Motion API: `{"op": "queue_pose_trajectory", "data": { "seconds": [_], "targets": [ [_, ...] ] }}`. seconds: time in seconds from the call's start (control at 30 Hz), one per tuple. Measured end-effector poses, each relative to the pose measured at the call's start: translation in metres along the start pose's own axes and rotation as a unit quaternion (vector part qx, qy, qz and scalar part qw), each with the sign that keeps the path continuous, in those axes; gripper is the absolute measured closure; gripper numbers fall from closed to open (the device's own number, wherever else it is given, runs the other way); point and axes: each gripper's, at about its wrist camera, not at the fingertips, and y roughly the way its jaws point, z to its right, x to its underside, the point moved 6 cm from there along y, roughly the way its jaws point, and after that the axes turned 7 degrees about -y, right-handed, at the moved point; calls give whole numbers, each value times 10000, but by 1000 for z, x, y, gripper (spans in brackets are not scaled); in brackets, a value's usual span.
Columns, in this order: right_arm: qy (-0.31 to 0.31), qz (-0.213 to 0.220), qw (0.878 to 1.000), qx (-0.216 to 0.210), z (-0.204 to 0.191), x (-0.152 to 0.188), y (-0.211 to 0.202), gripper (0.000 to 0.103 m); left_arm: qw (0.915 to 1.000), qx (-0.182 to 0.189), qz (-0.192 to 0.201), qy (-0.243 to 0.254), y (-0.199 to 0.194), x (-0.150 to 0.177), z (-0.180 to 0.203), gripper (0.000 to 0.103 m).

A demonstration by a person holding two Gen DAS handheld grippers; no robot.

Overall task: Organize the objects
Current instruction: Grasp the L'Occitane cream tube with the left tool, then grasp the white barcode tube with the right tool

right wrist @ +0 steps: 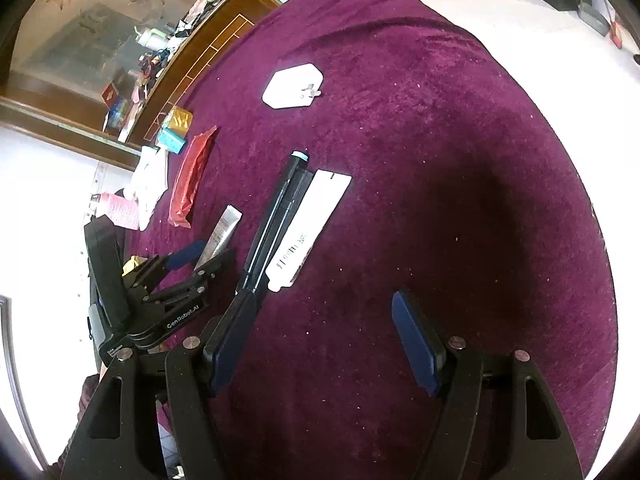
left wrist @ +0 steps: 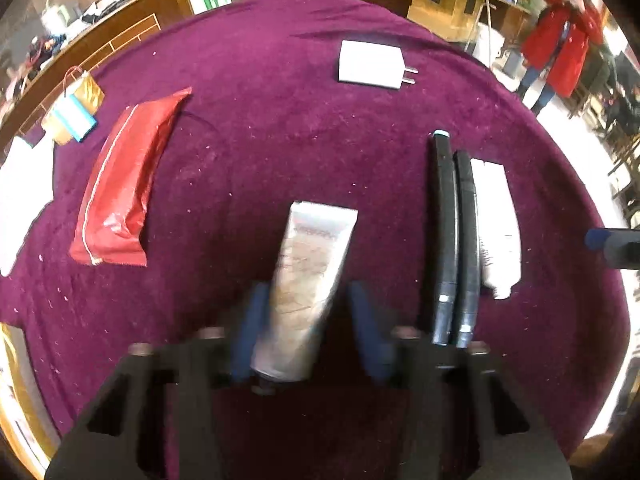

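Observation:
A beige cosmetic tube (left wrist: 308, 280) lies between the fingers of my left gripper (left wrist: 308, 324); the left finger touches it, the right finger stands a little off, so the jaws are open around it. It also shows in the right wrist view (right wrist: 222, 236). Two black pens (left wrist: 454, 240) and a white tube (left wrist: 498, 228) lie side by side to the right, also seen in the right wrist view (right wrist: 276, 220) (right wrist: 310, 224). My right gripper (right wrist: 324, 340) is wide open and empty above the cloth.
A purple cloth (left wrist: 260, 140) covers the round table. A red packet (left wrist: 120, 184) lies at left, a white charger plug (left wrist: 370, 65) at the back. A gold and blue paper bag (left wrist: 76, 112) and white items sit at the left edge.

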Motion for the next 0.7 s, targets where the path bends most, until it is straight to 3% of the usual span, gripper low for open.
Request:
{"op": "queue_pose_trajectory", "data": {
  "seconds": [0.07, 0.33, 0.47, 0.7],
  "targets": [
    [-60, -14, 10000, 44, -3, -2, 2, 37, 9999, 7, 10, -100, -3, 3, -1, 77],
    [-388, -129, 9992, 21, -34, -10, 19, 38, 9940, 639, 232, -854, -47, 25, -21, 77],
    [-391, -233, 9946, 928, -26, -14, 31, 38, 9890, 872, 423, -1118, -74, 37, -26, 77],
    [-333, -380, 9913, 1216, -28, -17, 52, 39, 9812, 1072, 477, -1530, -93, 57, -46, 77]
  ]
}}
